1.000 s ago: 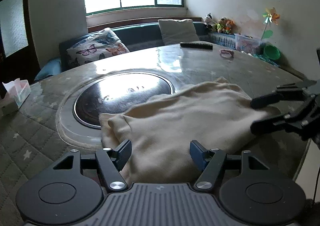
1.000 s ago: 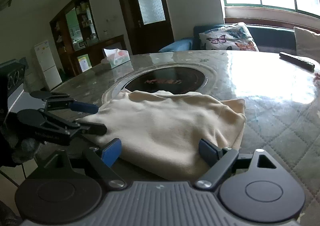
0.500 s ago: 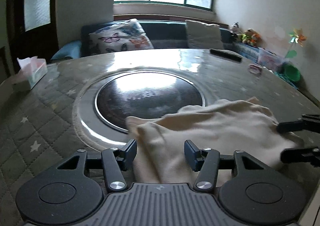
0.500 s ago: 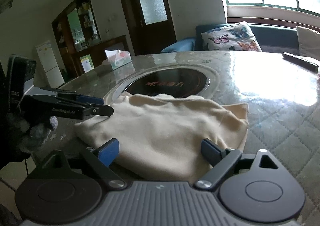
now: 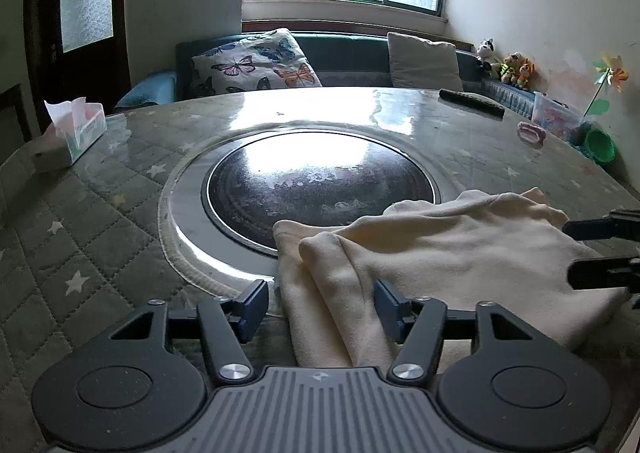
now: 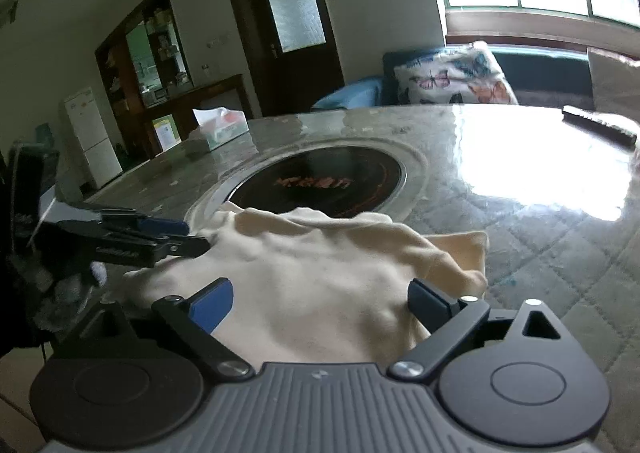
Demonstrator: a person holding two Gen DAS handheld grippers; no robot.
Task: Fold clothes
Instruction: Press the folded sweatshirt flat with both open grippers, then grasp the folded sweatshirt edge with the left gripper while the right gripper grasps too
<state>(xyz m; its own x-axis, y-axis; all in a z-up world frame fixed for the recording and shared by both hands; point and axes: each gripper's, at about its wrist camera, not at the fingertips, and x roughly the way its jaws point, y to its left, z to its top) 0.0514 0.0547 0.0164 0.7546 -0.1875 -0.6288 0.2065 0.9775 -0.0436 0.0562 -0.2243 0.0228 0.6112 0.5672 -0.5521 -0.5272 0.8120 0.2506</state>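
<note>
Left wrist view: the left tongs [image 5: 318, 305] are spread, have just been opening, and a corner of the folded cream cloth [image 5: 452, 253] lies between them, not pinched. The cloth rests on the tabletop [image 5: 92, 237] beside the dark round plate [image 5: 316, 185]. The right tongs [image 6: 320, 303] stand wide over the cloth, just opening more.

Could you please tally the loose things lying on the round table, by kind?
Cream garment: 1
Tissue box: 1
Black remote control: 1
Small pink item, too small to identify: 1
Total: 4
</note>
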